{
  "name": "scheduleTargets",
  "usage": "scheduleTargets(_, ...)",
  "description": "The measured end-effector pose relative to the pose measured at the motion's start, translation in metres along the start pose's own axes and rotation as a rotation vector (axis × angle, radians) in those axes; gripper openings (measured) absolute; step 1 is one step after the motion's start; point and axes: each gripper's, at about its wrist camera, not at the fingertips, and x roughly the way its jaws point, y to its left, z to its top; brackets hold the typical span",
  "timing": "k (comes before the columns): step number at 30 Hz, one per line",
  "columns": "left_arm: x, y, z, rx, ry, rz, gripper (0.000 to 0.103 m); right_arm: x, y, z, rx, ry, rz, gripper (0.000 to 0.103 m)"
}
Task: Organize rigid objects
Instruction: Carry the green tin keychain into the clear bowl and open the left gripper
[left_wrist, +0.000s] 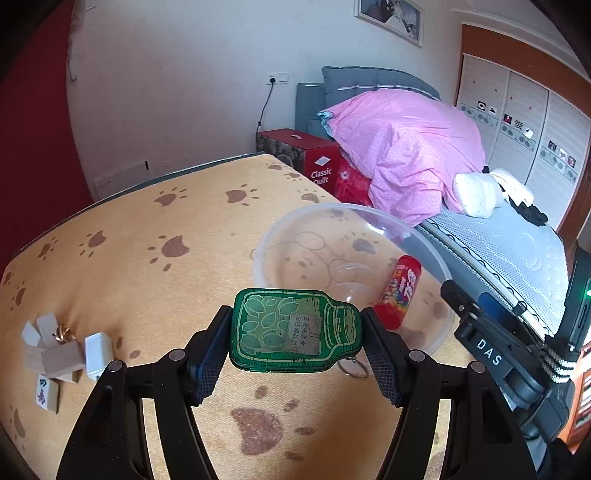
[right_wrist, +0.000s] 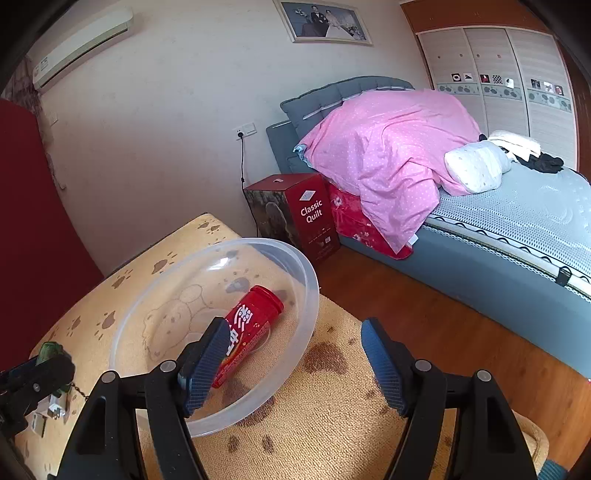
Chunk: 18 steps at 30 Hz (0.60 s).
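Observation:
My left gripper (left_wrist: 295, 332) is shut on a green bottle-shaped keychain tag (left_wrist: 291, 328), held above the paw-print tablecloth with its key ring (left_wrist: 355, 367) dangling. Just beyond it stands a clear plastic bowl (left_wrist: 291, 236) with a red candy tube (left_wrist: 399, 291) lying inside. In the right wrist view my right gripper (right_wrist: 293, 354) stands open at the bowl's (right_wrist: 306, 273) near rim, nothing between its fingers; the red tube (right_wrist: 255, 321) lies in the bowl behind the left finger. The left gripper (right_wrist: 40, 373) with the green tag shows at the far left there.
Wooden blocks, a gold ring, a white charger (left_wrist: 98, 354) and a mahjong tile (left_wrist: 46, 393) lie clustered at the table's left. The table's right edge drops to a wooden floor (right_wrist: 424, 332). A bed with a pink quilt (right_wrist: 388, 147) and a red box (right_wrist: 299, 214) stand beyond.

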Motion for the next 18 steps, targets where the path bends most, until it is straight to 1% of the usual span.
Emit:
scheduleTargets(5,0.019,-0.017,0.005,0.024,-0.003,-0.058,0.069,0.001,-0.002,0.0,0.009,0.011,0.003,0.078)
scheduleTargets(9,0.033,-0.024,0.003,0.035,0.018,-0.091,0.069,0.003,-0.004,0.0,0.015,0.024,0.009,0.079)
scheduleTargets(10,0.035,-0.024,0.002,0.032,0.019,-0.091,0.07,0.003,-0.004,0.0,0.017,0.027,0.01,0.079)
scheduleTargets(12,0.039,-0.021,0.001,0.023,0.031,-0.086,0.075,0.004,-0.005,0.0,0.022,0.032,0.011,0.079)
scheduleTargets(13,0.039,-0.02,0.0,0.016,0.034,-0.081,0.076,0.004,-0.005,0.0,0.023,0.033,0.011,0.079)
scheduleTargets(18,0.038,-0.007,-0.004,-0.007,0.044,-0.044,0.077,0.004,-0.004,0.0,0.019,0.036,0.012,0.079)
